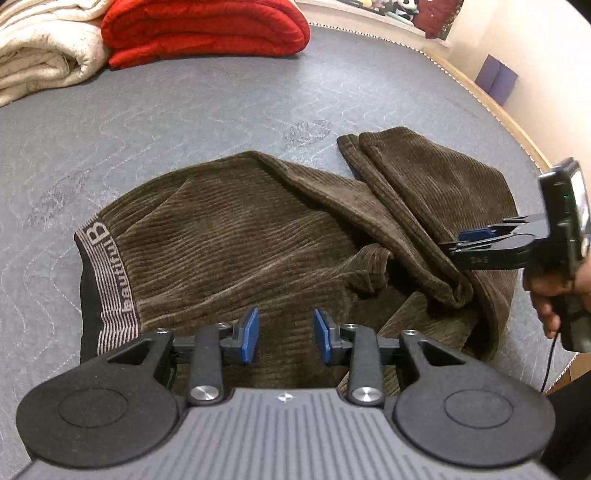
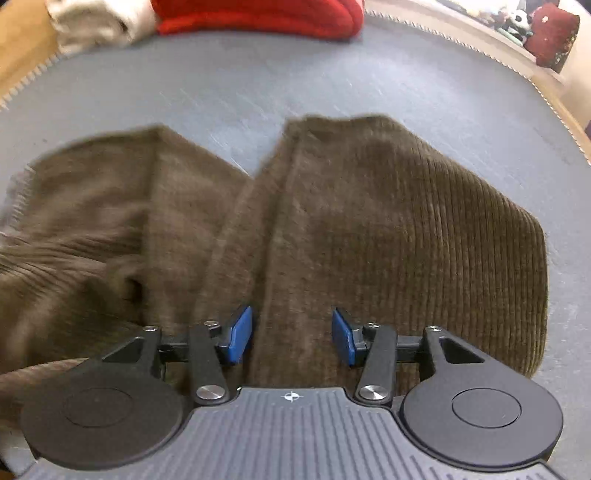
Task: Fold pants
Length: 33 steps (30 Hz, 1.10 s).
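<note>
The dark brown ribbed corduroy pants [image 1: 236, 236] lie loosely bunched on the grey quilted mattress [image 1: 192, 107], their black waistband with pale stripes and the word "beautiful" [image 1: 110, 280] at the left end in the left wrist view. The two leg ends [image 1: 424, 173] are doubled over toward the far right, one lying on the other, with a rumpled fold between them and the seat. In the blurred right wrist view the pants [image 2: 369, 229] spread across the mattress [image 2: 258, 85] as two lobes with a notch between.

The left gripper [image 1: 286, 334] hangs over the cloth near the waistband, its blue pads parted with a clear gap and nothing pinched. The right gripper [image 2: 291, 334] hangs above the leg portion, its jaws wider apart and empty. In the left wrist view the right gripper [image 1: 469, 245] reaches in from the right edge over the legs, held by a hand [image 1: 550, 295].

At the mattress's far end rest a folded red blanket [image 1: 207, 29] and a cream one [image 1: 40, 48].
</note>
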Available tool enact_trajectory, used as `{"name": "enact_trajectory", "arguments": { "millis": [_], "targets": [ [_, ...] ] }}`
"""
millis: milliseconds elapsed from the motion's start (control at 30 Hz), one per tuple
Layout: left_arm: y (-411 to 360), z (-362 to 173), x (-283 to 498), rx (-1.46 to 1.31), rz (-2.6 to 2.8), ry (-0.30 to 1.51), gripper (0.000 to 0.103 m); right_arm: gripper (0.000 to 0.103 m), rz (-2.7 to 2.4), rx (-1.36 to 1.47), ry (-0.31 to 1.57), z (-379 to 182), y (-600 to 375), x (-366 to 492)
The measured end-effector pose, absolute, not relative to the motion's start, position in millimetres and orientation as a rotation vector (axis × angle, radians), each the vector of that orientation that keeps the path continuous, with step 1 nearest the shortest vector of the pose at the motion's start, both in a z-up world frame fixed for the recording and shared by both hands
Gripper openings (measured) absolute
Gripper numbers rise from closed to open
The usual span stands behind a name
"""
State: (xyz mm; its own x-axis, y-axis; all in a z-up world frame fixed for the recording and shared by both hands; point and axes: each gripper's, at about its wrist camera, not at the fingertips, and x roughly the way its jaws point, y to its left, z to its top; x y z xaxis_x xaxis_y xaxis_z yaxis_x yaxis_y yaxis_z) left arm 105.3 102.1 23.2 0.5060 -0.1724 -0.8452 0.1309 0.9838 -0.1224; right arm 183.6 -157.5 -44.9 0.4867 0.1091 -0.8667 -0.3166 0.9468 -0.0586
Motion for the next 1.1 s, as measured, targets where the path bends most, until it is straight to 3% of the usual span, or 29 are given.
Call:
{"name": "enact_trajectory", "arguments": {
  "millis": [33,67,100,200,533,633,767,867,1033,1100],
  "targets": [
    [102,25,106,-0.043,-0.183,1.020,0.037,0.048,0.246,-0.226,1.043,-48,-158,187],
    [101,26,107,-0.042,-0.185,1.015,0.037,0.036,0.241,-0.217,1.044,-50,-159,189],
    [101,28,108,-0.040,-0.186,1.012,0.037,0.014,0.240,-0.202,1.042,-50,-162,191],
    [98,30,108,-0.036,-0.198,1.010,0.037,0.008,0.220,-0.144,0.994,-36,-175,189],
    [66,15,83,0.033,-0.325,1.045,0.037,0.007,-0.110,0.273,0.670,40,-364,113],
    [49,2,71,0.092,-0.398,1.079,0.037,0.007,-0.236,0.380,0.745,27,-425,85],
    [27,-21,56,0.167,-0.509,1.147,0.037,0.007,-0.330,0.488,1.075,-34,-474,65],
    [13,-33,51,0.228,-0.524,1.176,0.040,0.010,-0.309,0.556,1.160,-59,-493,58],
    [1,-43,59,0.239,-0.492,1.194,0.043,0.019,-0.320,0.441,0.935,-24,-493,51],
    [-2,-41,64,0.234,-0.478,1.189,0.043,0.028,-0.289,0.395,0.845,-13,-488,56]
  ]
}}
